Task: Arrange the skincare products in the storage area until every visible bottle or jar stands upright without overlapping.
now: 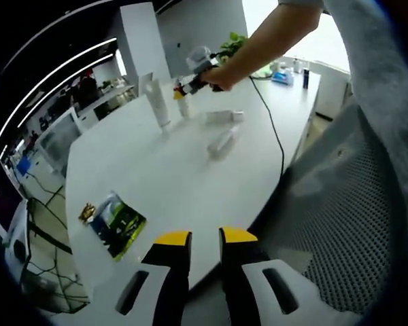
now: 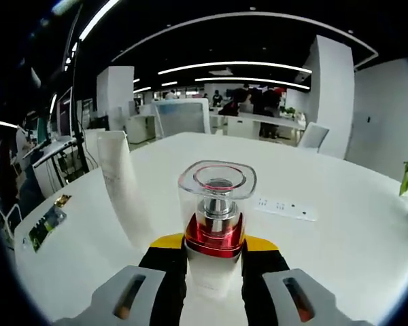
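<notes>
Right gripper view: right tool clamped on a bottle with a red collar and clear square cap, upright over the white bench. Just left of it a white tube stands upright. Beyond, a white power strip lies flat.

Left gripper view: left tool empty, jaws slightly parted, low over the near bench edge. Green packet lies near. Farther out, two white containers lie on their sides. Beyond them the right tool holds its bottle beside the standing tube. A black cable crosses the bench.
</notes>
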Available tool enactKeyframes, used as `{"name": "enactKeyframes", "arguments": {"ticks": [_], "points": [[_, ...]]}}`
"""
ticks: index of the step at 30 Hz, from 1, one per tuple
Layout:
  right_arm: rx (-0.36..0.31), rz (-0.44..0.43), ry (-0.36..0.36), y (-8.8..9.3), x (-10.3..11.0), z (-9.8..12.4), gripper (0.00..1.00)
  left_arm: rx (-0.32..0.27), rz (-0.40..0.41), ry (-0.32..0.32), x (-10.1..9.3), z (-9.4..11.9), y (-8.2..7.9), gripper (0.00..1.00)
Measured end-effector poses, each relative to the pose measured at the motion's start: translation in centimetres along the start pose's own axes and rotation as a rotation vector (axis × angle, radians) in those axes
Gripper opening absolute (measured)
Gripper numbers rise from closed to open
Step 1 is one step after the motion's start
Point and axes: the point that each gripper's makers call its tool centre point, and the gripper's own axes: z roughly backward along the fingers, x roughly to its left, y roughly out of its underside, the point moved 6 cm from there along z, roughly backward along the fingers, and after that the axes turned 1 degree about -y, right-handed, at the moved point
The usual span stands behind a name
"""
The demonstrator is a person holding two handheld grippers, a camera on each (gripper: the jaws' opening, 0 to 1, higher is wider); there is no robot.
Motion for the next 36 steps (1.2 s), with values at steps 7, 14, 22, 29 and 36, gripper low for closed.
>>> {"name": "enactKeyframes", "arguments": {"ticks": [7, 14, 22, 29, 36], "points": [[0.004, 0.027, 0.002, 0.1, 0.4, 0.4, 0.25, -0.007, -0.001, -0.005, 0.1, 0.1, -0.1, 0.13], [0.025, 0.026, -0.013, -0.1, 0.2, 0.2, 0.25, -0.007, 0.000, -0.008, 0.1, 0.1, -0.1, 0.13], [0.059, 0.046, -0.026, -0.1, 0.3, 0.2, 0.25, -0.008, -0.001, -0.011, 0.1, 0.1, -0.1, 0.13], [0.087, 0.020, -0.067, -0.3, 0.6, 0.4, 0.30, -0.005, 0.003, -0.013, 0.1, 0.1, -0.1, 0.12], [0.119, 0.020, -0.091, -0.6, 0.6, 1.2, 0.35, -0.007, -0.003, -0.008, 0.1, 0.1, -0.2, 0.11]]}}
